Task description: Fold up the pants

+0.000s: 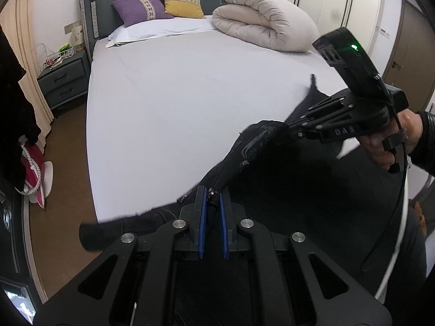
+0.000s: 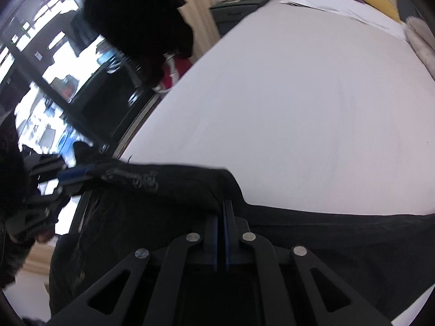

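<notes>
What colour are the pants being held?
Black pants, with a grey printed patch; clearest in the left wrist view.

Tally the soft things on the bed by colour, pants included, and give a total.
Black: 1, pants, held in both claws
Purple: 1, cushion
Yellow: 1, cushion
White: 1, pillow
Beige: 1, rolled duvet
Total: 5

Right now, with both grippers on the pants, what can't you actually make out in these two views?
- How the pants hang below the grip: cut off by the left wrist view's bottom edge and hidden behind the left gripper.
- The fabric's folds: too black to read in either view.
- The left gripper in the right wrist view: blurred.
- The right gripper fingertips: buried in fabric.
</notes>
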`<state>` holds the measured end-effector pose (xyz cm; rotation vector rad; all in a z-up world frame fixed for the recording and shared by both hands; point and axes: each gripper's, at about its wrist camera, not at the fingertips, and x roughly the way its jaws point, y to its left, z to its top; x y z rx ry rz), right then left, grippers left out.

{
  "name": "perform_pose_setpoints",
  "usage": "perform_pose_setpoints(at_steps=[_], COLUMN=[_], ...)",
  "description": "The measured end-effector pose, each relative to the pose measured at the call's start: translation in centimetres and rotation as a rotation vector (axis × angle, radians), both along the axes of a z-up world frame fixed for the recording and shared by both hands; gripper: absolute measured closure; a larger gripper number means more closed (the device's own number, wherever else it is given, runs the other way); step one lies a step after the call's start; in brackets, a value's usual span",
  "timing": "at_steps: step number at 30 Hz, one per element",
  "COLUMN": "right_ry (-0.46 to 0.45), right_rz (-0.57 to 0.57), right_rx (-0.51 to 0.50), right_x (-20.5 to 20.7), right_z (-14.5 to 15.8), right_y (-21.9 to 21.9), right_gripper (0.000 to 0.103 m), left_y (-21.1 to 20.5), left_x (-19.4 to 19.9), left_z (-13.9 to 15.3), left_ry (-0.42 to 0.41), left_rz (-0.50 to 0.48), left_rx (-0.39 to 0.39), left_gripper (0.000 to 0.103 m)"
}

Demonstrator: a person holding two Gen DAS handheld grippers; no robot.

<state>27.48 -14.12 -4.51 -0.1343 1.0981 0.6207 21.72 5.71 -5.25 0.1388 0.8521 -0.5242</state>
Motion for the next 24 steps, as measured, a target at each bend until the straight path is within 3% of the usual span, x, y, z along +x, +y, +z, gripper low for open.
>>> perform_pose_setpoints(at_steps=[4, 10, 19, 24], right_ry=[-0.049, -0.130, -0.202, -0.194], right_rz=[0.110, 0.279, 0.484, 0.516], right_rx=[-0.111, -0.329, -0.553, -0.581], right_x=[-4.7, -12.6, -20.7, -23.8], right_z=[0.5, 0.6, -2.4, -3.3], right_y=[1.3, 2.3, 6.5, 5.6], right_gripper=[0.098, 0.099, 0.099, 0.099], left_y=[-0.4, -3.3, -3.9, -5.3], left_x=[-5.0, -14.1, -20.6, -24.3], left_z=[0.1, -0.9, -3.9, -4.4], left_ry=[0.004, 0.032, 0.135, 0.148], left_rz=[-0.038, -0.172, -0.167, -0.221], left_rx=[0.015, 0.050, 0.055, 0.089], left_gripper=[0.095, 0.095, 0.095, 0.095])
